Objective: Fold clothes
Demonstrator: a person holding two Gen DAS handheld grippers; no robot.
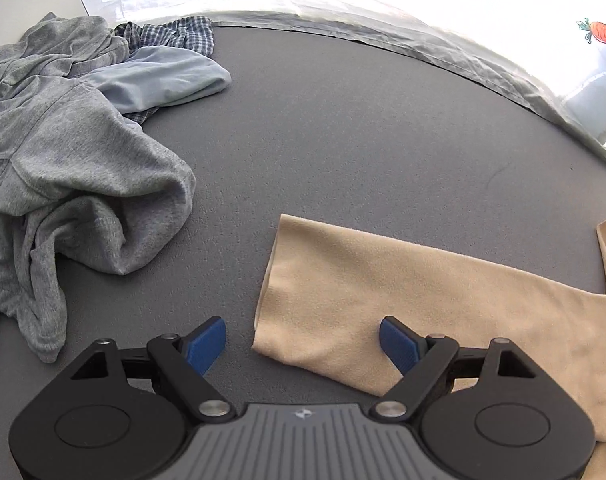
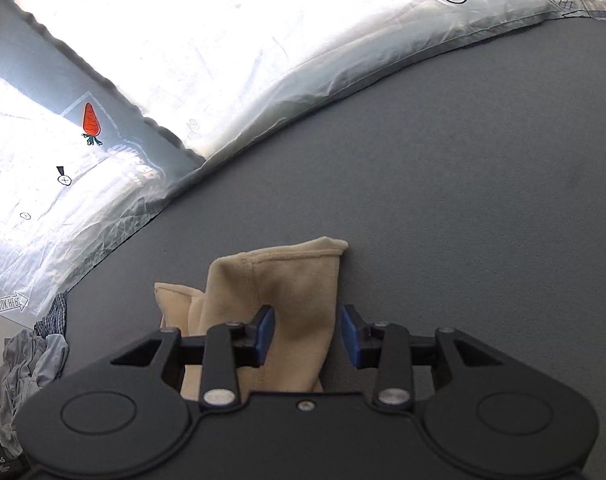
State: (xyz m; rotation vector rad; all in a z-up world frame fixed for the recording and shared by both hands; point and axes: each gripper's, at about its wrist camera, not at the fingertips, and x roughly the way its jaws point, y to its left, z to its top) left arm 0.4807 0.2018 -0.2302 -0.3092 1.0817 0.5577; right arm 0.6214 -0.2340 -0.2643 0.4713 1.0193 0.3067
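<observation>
A beige garment (image 1: 423,292) lies spread flat on the grey surface (image 1: 343,140). My left gripper (image 1: 303,346) is open, its blue pads (image 1: 207,344) straddling the garment's near left corner just above the cloth. In the right wrist view the other end of the beige garment (image 2: 287,292), with a stitched hem and a strap, lies bunched on the grey surface (image 2: 463,200). My right gripper (image 2: 307,336) is open, with that cloth between its blue pads (image 2: 266,334); whether it touches the cloth I cannot tell.
A pile of clothes sits at the left: a grey shirt (image 1: 63,160), a light blue piece (image 1: 163,80) and a checked one (image 1: 171,32); the pile also shows in the right wrist view (image 2: 31,368). White printed bedding (image 2: 183,60) borders the far edge.
</observation>
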